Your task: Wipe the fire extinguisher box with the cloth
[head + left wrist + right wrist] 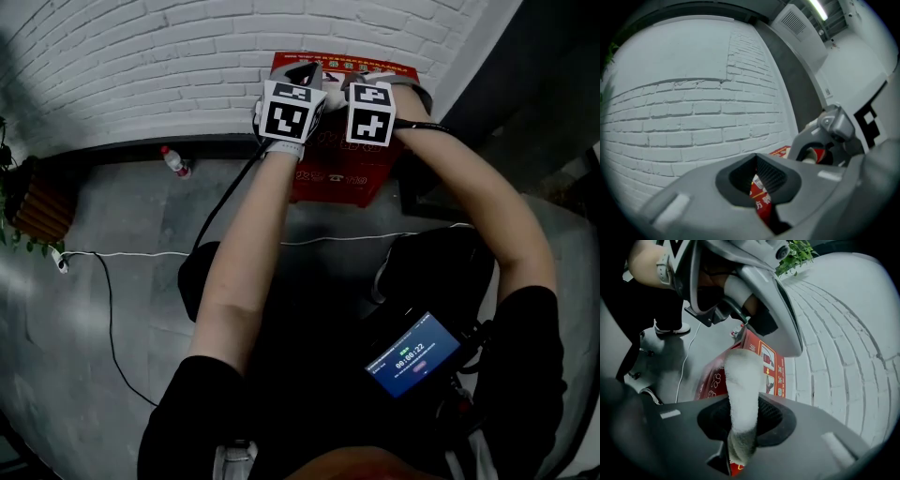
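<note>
My right tongs (742, 425) are clamped on the cloth (740, 376), which sticks out ahead as 1 thick roll. My left tongs (757, 180) are pinched nearly together with nothing in them, just beside the right pair at its 9 o'clock. The box (337, 173) stands at my 12 o'clock against the brick wall (141, 66), under both tongs. To wipe well, I would press the roll flat on the box top, sweep overlapping strokes from 9 to 3 o'clock, and keep the empty pair clear.
</note>
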Available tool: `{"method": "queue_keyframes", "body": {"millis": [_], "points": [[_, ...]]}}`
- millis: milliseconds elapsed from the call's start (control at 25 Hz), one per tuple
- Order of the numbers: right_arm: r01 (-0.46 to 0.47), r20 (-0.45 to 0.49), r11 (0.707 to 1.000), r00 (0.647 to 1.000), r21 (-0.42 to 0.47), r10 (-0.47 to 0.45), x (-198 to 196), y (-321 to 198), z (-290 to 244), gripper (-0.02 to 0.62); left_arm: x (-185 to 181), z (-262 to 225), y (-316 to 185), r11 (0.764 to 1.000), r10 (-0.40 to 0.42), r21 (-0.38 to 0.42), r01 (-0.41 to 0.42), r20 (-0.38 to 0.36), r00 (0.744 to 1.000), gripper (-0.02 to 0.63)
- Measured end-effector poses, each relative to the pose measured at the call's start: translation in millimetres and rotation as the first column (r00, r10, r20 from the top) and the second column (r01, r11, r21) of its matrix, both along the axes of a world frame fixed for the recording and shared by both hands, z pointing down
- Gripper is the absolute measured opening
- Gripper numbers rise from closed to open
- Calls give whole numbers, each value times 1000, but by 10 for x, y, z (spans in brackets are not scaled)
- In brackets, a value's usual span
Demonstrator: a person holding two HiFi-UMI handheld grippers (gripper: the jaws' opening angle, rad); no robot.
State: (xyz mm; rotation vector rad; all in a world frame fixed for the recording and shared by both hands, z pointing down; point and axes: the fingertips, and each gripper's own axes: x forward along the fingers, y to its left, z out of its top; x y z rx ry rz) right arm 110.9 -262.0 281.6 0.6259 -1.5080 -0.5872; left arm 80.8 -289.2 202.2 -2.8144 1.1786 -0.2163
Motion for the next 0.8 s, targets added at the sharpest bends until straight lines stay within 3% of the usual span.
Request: {"method": "queue_keyframes", "body": {"millis": [480,640,800], "points": [[33,-32,999,999,39,-32,22,440,71,91,53,-17,92,1000,13,16,-13,10,1000,-2],[54,-27,998,998,-6,-55,-1,631,186,91,115,-48,99,1000,20,23,-20,-3,1000,-2],[69,-27,997,997,18,-68,51,691,146,91,198,-88,111,999,39,16,-39,-37,999,-2]]}}
